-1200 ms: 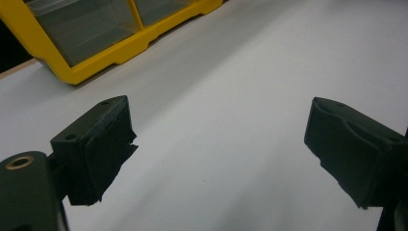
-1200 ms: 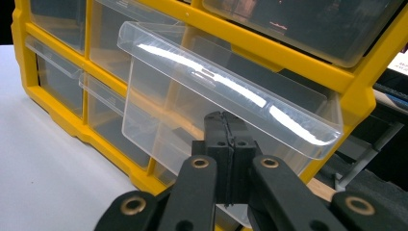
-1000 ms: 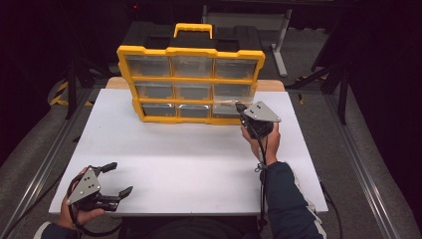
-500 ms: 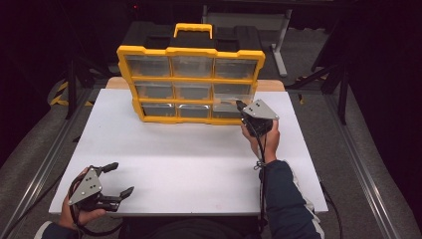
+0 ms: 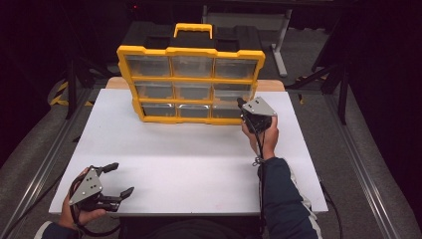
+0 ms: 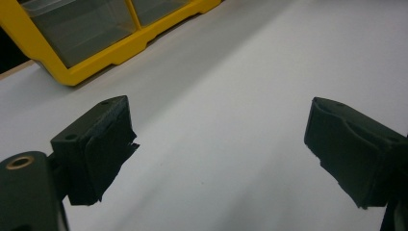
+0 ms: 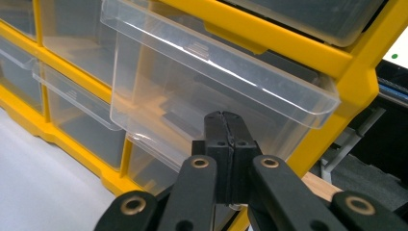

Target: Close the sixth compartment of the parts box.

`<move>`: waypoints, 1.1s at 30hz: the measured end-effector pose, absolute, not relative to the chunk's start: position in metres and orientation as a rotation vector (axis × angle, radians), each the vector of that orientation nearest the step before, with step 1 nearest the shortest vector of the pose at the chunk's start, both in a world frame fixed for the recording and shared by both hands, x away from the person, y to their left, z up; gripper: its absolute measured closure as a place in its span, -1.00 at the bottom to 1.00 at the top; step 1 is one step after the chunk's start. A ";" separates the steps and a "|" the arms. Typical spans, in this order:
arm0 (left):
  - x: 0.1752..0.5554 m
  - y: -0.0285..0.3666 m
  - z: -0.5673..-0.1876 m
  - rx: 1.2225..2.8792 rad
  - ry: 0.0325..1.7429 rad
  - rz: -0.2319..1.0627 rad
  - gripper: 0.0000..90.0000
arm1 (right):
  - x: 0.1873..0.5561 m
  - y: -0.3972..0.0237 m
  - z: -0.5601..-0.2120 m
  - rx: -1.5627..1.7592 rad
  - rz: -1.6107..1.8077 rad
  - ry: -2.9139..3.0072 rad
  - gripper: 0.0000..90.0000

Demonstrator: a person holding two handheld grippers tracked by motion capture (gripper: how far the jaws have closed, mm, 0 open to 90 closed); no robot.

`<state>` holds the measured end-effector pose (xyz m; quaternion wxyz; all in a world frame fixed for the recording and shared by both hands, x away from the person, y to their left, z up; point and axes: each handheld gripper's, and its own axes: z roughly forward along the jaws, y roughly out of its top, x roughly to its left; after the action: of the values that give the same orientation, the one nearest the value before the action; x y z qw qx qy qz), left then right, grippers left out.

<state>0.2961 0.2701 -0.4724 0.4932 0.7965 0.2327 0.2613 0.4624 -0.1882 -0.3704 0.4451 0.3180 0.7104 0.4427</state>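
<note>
A yellow organizer cabinet (image 5: 191,84) with clear drawers stands at the far side of the white table (image 5: 199,159). My right gripper (image 5: 240,102) is at its right column, held by a hand in a dark sleeve. In the right gripper view the jaws are shut (image 7: 224,115), pad against pad, with their tips at the clear front of a drawer (image 7: 192,82) that sticks out of the yellow frame (image 7: 298,53) and tilts a little. I see nothing pinched between the pads. My left gripper (image 5: 123,178) rests at the near left corner, open (image 6: 219,130) and empty over bare table.
The cabinet has a yellow carry handle (image 5: 193,29) on top. Dark floor, stands and rails surround the table. A wooden board edge (image 5: 268,85) shows behind the cabinet.
The right gripper has crept slightly toward the cabinet front. The left gripper has stayed where it was.
</note>
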 end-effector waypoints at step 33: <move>0.296 0.270 -0.472 1.928 0.565 0.635 -0.76 | 0.484 -0.186 -0.374 0.834 1.078 1.745 1.00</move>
<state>0.2962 0.2704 -0.4718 0.4945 0.7953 0.2331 0.2619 0.4844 -0.1858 -0.3736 0.4473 0.3367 0.7049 0.4355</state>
